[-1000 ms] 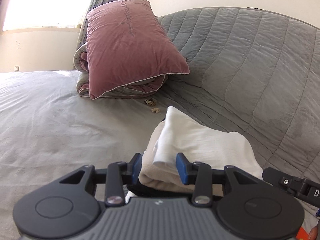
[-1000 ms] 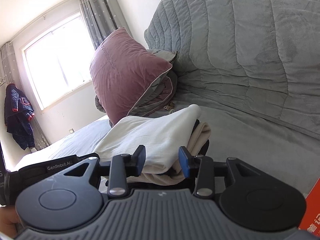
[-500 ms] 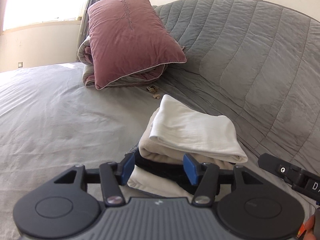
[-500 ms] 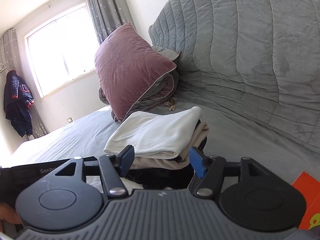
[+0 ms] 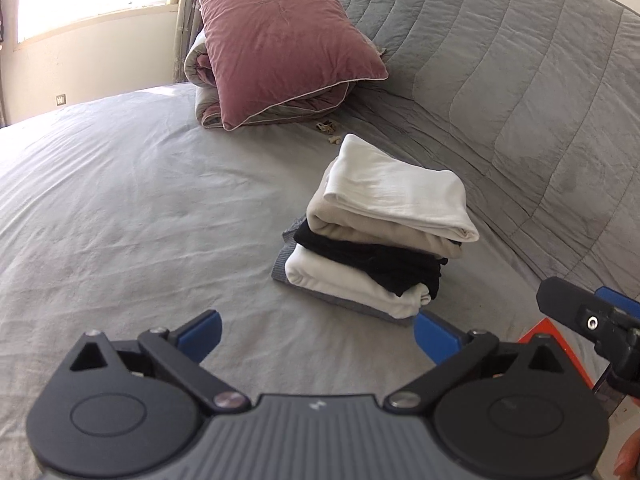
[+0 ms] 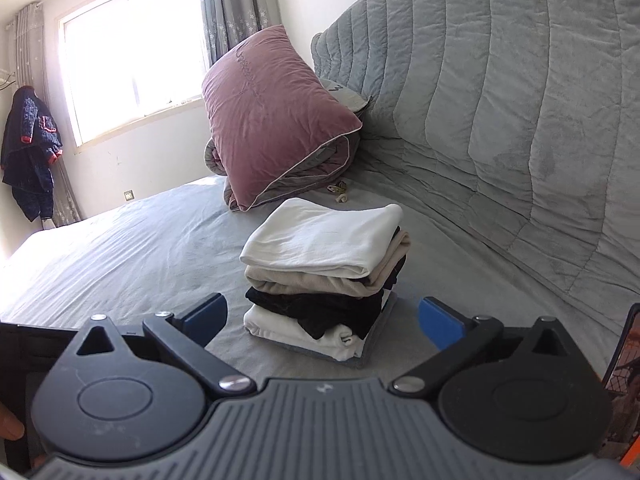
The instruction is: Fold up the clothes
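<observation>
A stack of folded clothes point(image 5: 380, 236) lies on the grey bed sheet point(image 5: 140, 208): a white piece on top, then beige, black, white and grey. It also shows in the right wrist view point(image 6: 324, 276). My left gripper point(image 5: 318, 334) is open and empty, a short way back from the stack's near edge. My right gripper point(image 6: 322, 320) is open and empty, just in front of the stack's near side. The tip of the right gripper shows at the right edge of the left wrist view point(image 5: 588, 320).
A mauve pillow point(image 5: 280, 36) rests on a rolled quilt at the head of the bed, shown too in the right wrist view point(image 6: 272, 120). A grey quilted blanket point(image 5: 500, 80) covers the right side. An orange box point(image 5: 560, 348) lies near right. A dark jacket point(image 6: 28, 152) hangs by the window.
Both grippers opened, let go of the white folded piece on top of the stack, and drew back from it. The stack now sits free on the sheet.
</observation>
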`<action>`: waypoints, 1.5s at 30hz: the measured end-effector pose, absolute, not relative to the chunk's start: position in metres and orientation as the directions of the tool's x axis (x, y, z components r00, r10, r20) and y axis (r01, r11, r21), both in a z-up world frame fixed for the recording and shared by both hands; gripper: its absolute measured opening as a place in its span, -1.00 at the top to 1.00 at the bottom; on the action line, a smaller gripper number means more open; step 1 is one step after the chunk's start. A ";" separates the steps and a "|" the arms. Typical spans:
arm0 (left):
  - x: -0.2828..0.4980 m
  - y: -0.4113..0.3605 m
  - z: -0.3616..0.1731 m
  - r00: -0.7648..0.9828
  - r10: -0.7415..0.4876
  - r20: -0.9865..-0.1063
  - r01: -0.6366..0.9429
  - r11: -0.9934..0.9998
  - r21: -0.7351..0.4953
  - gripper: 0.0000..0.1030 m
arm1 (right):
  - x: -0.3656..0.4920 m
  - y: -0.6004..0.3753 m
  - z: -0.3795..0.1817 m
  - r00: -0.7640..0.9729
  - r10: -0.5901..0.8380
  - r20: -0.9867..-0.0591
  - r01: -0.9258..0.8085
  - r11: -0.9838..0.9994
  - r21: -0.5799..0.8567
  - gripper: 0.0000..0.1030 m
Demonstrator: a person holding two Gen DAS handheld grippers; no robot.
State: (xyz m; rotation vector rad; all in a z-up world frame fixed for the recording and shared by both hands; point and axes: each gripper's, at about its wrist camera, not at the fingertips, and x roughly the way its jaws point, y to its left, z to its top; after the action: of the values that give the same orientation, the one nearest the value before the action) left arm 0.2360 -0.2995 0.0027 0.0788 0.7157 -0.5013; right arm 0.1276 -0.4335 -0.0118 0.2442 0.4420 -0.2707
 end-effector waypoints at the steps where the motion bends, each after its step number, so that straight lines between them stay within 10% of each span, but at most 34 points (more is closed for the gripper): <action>1: 0.231 -0.296 0.004 0.651 -0.393 -0.650 0.457 0.886 -0.079 -0.99 | 0.125 -0.429 -0.011 0.865 -0.199 -0.461 0.308 0.935 0.174 -1.00; 45: 0.129 -0.231 0.011 0.745 -0.223 -0.629 0.317 0.948 0.038 -0.99 | 0.042 -0.348 -0.018 0.813 -0.280 -0.511 0.381 0.919 0.103 -1.00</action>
State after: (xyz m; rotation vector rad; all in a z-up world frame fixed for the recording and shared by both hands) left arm 0.1295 -0.2310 0.0113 0.1462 0.6685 -0.2968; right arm 0.0425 -0.3476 -0.0176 0.2045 0.5115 -0.3550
